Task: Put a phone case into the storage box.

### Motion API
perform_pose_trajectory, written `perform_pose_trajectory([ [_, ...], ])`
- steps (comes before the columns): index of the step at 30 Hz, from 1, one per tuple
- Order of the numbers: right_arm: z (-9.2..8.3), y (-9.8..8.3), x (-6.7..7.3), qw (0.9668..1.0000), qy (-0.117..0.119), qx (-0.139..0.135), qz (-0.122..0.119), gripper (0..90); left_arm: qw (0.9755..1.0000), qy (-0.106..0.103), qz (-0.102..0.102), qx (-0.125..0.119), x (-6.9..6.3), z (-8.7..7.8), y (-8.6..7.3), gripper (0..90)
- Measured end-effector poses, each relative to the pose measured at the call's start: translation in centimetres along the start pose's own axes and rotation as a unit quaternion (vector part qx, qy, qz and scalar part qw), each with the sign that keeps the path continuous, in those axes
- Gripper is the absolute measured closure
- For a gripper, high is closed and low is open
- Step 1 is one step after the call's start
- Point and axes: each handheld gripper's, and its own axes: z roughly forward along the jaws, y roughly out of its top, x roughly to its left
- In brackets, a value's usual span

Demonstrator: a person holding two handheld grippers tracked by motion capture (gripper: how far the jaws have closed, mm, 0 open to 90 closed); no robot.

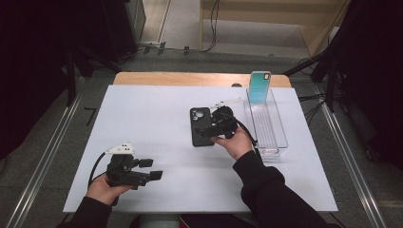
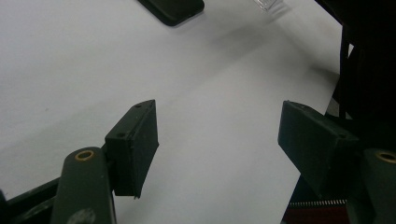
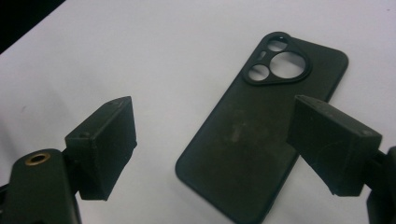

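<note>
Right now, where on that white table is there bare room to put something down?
The widest bare stretch is the far left of the white table, from its left edge to the black phone case. A smaller patch lies between the two tools, near the front edge. It is crowded on the right: the right tool by the case, then the clear tray with a teal phone.
</note>
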Motion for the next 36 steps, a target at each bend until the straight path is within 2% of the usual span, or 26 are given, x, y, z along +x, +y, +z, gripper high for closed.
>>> perform_pose_trajectory([
  [3,0.7,0.4,-0.1,0.9997,-0.016,-0.005,0.018,14.0,1.0000,-0.001,-0.001,-0.001,0.0,0.0,0.0,29.0],
  [5,1.1,0.7,-0.3,0.9994,-0.014,-0.010,0.031,14.0,1.0000,0.000,0.000,-0.001,0.0,0.0,0.0,29.0],
  [7,1.6,0.9,-0.2,0.9993,-0.021,-0.011,0.028,14.2,1.0000,0.000,0.000,-0.002,0.0,0.0,0.0,29.0],
  [9,2.0,0.9,0.0,0.9996,-0.017,-0.010,0.019,25.3,1.0000,0.000,-0.001,-0.002,0.0,-0.1,0.0,29.0],
  [12,2.7,0.9,0.3,0.9998,-0.001,-0.008,0.019,40.1,1.0000,0.000,0.000,-0.003,0.1,-0.1,0.0,29.0],
  [15,3.2,0.8,0.6,0.9998,0.008,0.004,0.017,56.0,1.0000,-0.001,0.001,-0.003,0.0,-0.1,0.0,29.0],
  [17,3.9,0.8,0.7,0.9996,0.014,0.017,0.020,59.0,1.0000,-0.001,0.001,-0.003,0.0,-0.1,0.0,29.0],
  [22,4.7,0.5,0.7,0.9988,0.029,0.035,0.018,87.1,1.0000,0.000,0.001,-0.004,0.1,-0.1,0.0,29.0],
  [25,5.0,0.4,0.7,0.9983,0.041,0.037,0.021,87.6,1.0000,0.000,0.001,-0.003,0.1,-0.1,0.0,29.0],
  [29,5.6,0.0,1.1,0.9973,0.046,0.054,0.018,87.6,1.0000,0.001,0.001,-0.003,0.0,-0.1,0.0,29.0],
  [36,6.4,-1.0,1.2,0.9963,0.031,0.078,0.016,87.7,1.0000,0.000,0.001,-0.003,-0.1,-0.1,0.0,29.0],
])
